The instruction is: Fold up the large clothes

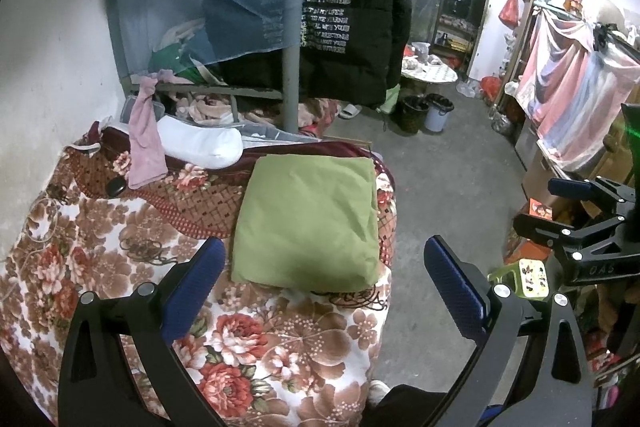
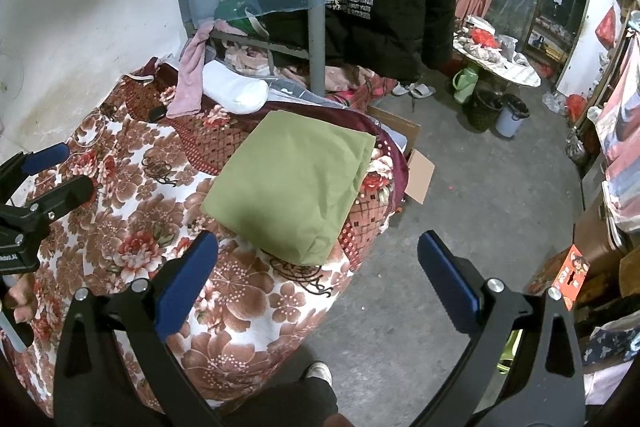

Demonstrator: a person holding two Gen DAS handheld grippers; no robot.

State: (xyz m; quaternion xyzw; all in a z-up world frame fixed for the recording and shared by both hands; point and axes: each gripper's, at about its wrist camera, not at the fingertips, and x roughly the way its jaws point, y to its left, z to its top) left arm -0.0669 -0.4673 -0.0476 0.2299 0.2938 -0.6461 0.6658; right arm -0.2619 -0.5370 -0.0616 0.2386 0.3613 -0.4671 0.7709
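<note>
A green garment (image 1: 308, 219) (image 2: 292, 183) lies folded into a neat rectangle on the floral blanket (image 1: 120, 239) (image 2: 132, 211) near the bed's right edge. My left gripper (image 1: 320, 267) hovers just in front of it, open, its blue pads (image 1: 192, 287) apart with nothing between them. My right gripper (image 2: 318, 267) is also open and empty, held over the bed's corner and the floor. In the left wrist view the right gripper (image 1: 580, 215) shows at the right edge. The left gripper (image 2: 44, 171) appears at the left edge of the right wrist view.
A white pillow (image 1: 200, 143) and a pink cloth (image 1: 144, 143) lie at the bed's far end. A black jacket (image 1: 356, 7) hangs from the bunk frame's grey post (image 1: 292, 87). Two bins (image 1: 424, 113) stand on the concrete floor (image 1: 452, 187). A cardboard flap (image 2: 420, 175) juts beside the bed.
</note>
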